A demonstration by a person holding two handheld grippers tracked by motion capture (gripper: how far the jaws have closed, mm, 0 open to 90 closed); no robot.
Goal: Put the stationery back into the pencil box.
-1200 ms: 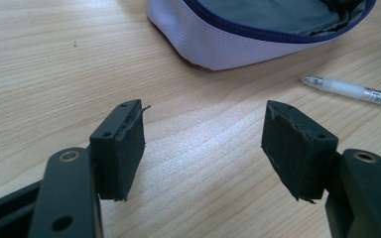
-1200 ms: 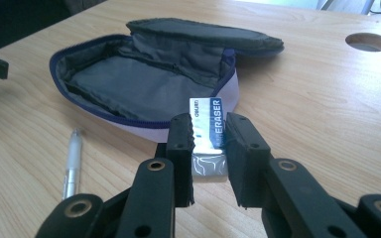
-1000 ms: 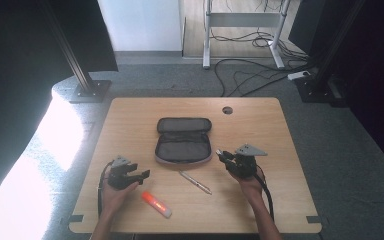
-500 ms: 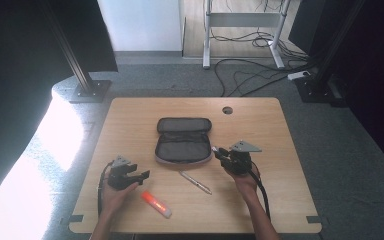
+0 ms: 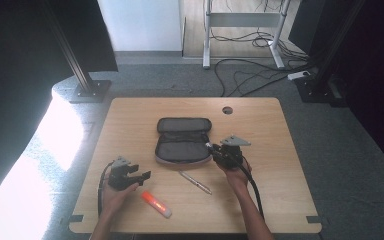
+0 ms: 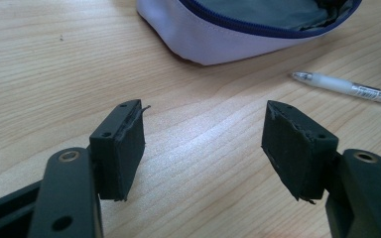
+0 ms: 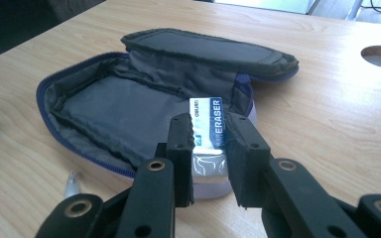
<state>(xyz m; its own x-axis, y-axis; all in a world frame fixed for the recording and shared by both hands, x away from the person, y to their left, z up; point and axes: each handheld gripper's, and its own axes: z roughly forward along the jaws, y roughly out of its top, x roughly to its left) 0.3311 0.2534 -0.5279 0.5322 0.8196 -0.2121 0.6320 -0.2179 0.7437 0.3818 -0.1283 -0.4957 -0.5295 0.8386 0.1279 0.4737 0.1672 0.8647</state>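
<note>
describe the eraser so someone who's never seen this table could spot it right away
Find the open grey pencil case mid-table. At its right edge, the right gripper clamps the eraser, a small white block whose blue sleeve reads ERASER, unlike the slim pen and orange marker.

You are working in what looks like a lab or test room, not a home. Your wooden table [image 5: 280,165] stands alone in the middle of the frame on grey carpet [image 5: 350,150]. At upper left a black metal frame post [image 5: 75,65] rises from a bolted foot plate [image 5: 91,91]. At upper centre stands a grey metal stand [image 5: 242,25], and loose cables [image 5: 250,75] trail to a power strip [image 5: 300,75] at upper right.
</note>
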